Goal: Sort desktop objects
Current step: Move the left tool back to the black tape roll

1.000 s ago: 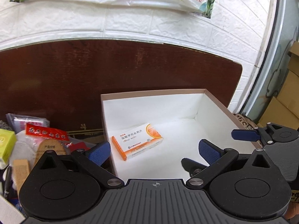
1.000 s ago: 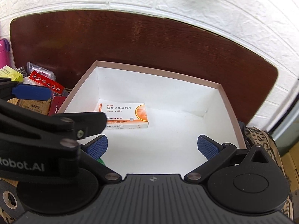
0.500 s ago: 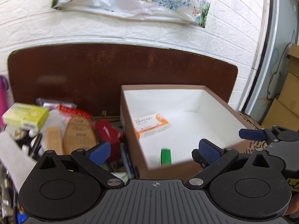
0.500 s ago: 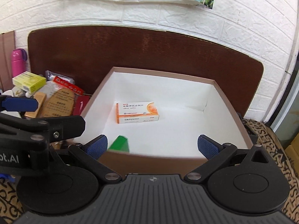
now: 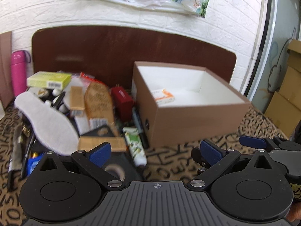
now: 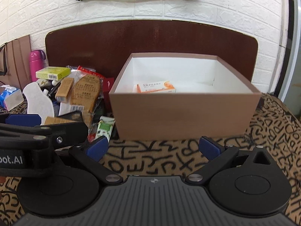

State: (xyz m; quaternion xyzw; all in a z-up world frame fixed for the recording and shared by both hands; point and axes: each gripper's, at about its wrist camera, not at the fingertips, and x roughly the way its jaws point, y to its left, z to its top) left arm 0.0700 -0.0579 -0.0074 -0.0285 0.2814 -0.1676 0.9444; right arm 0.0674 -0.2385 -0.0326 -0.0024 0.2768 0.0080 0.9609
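1. Left wrist view: the left tongs (image 5: 155,150) hang spread wide with nothing between the blue pads, low over the desk (image 5: 175,162), which wears a tan cloth printed with black letters.
2. Ahead and slightly right stands the brown box (image 5: 190,120) with its white inside. An orange-and-white medicine carton (image 5: 163,96) lies flat on its floor, near the left wall.
3. Left of the box is the heap of unsorted things: a white insole (image 5: 47,120) lying on top, a brown insole in a clear packet (image 5: 98,101), a yellow-green carton (image 5: 49,79), a dark red box (image 5: 121,98) against the brown box's left wall, and a green-and-white tube (image 5: 135,146) on the cloth just before the left pad. This part is blurred.
4. A pink flask (image 5: 18,71) stands upright at the far left, by the dark wooden board.
5. The right tongs (image 5: 252,141) show at the right edge, beside the left ones.
6. Right wrist view: the right tongs (image 6: 153,146) are likewise spread and empty, squarely facing the brown box's (image 6: 184,116) near wall.
7. The medicine carton (image 6: 156,87) peeps over that wall, left of centre.
8. The left tongs (image 6: 22,120) come in from the left edge, over the heap, where the tube (image 6: 104,128) lies close to the box's corner.
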